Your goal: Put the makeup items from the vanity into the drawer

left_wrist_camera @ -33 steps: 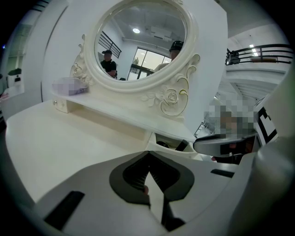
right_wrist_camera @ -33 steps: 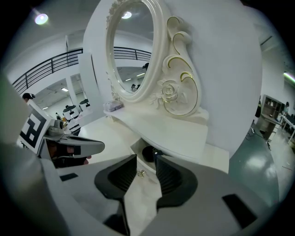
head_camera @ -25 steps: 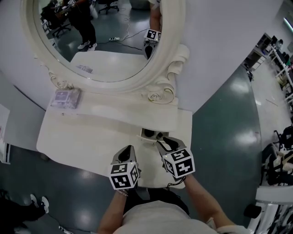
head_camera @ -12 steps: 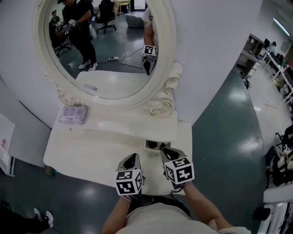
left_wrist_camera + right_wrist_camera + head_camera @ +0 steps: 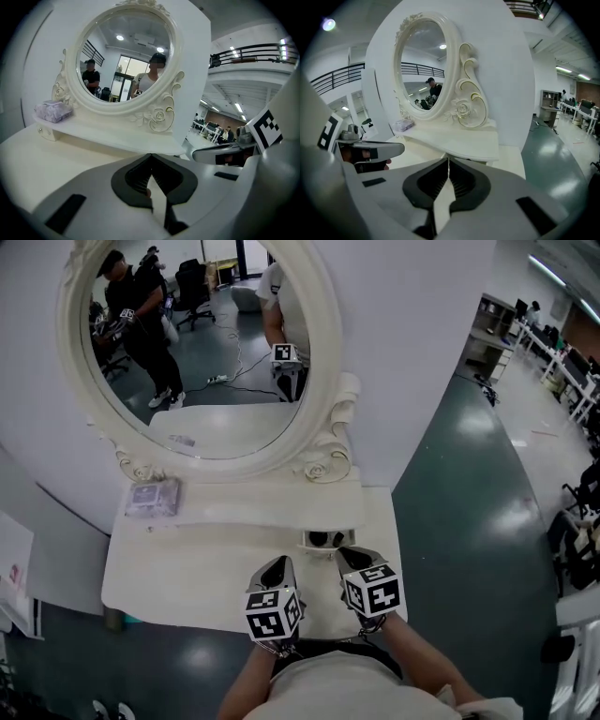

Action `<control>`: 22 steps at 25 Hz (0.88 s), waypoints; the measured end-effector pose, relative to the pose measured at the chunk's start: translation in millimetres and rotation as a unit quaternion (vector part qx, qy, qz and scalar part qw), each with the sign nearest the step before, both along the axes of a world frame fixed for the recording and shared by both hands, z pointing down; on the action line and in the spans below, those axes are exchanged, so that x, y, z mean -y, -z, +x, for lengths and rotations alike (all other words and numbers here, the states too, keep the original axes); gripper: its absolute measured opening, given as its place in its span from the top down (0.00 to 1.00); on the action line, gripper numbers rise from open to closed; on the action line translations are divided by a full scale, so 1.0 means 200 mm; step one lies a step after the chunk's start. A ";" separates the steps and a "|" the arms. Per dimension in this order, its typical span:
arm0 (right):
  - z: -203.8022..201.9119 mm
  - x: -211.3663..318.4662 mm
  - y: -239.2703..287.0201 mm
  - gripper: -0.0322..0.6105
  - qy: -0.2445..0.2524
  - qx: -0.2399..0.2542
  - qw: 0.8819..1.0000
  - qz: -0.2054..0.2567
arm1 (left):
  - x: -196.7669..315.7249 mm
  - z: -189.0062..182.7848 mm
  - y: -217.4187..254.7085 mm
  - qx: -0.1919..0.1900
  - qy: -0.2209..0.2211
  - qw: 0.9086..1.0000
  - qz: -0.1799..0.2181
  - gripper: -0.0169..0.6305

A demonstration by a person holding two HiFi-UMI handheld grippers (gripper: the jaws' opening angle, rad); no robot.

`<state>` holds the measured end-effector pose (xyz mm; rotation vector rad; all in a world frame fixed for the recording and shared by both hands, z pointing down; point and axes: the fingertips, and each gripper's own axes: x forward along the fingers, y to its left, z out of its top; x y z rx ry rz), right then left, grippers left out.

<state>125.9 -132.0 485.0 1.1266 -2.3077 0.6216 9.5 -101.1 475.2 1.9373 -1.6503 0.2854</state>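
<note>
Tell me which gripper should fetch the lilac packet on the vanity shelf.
Left, probably. The left gripper is nearer the packet. The right gripper, jaws just closed on nothing, sits farther right by the drawer.

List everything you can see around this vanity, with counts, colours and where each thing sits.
vanity table: one, cream white, against the wall
oval mirror: one, carved cream frame, upright at the vanity's back
raised shelf: one, cream, below the mirror
pouch: one, pale lilac, left end of the shelf
dark opening: one, under the shelf's front edge; contents unclear
floor: dark green, glossy, around the vanity
left gripper: one, grey with a black-and-white marker cube, over the tabletop near its front edge, fingers together, empty
right gripper: one, same colours, beside the left one, fingers just closed together, nothing between them
</note>
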 end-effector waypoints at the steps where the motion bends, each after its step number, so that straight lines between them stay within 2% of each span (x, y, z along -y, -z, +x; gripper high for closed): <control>1: 0.01 0.00 0.00 0.91 -0.008 -0.001 1.000 0.002 | 0.00 0.00 0.00 -0.001 -0.006 1.000 0.002 0.97; 7: 0.06 -0.07 0.00 0.91 -0.078 0.000 0.997 0.005 | -0.07 0.00 -0.04 -0.010 -0.050 0.999 -0.006 0.97; 13: 0.11 -0.18 -0.05 0.92 -0.159 0.018 0.987 -0.009 | -0.17 -0.01 -0.13 -0.013 -0.097 0.995 -0.034 0.97; 18: 0.16 -0.27 -0.04 0.92 -0.173 0.020 0.985 -0.009 | -0.21 -0.03 -0.12 -0.018 -0.091 0.995 -0.032 0.97; 22: 0.17 -0.32 -0.04 0.92 -0.161 0.032 0.986 -0.011 | -0.26 -0.04 -0.11 -0.018 -0.063 0.998 -0.026 0.97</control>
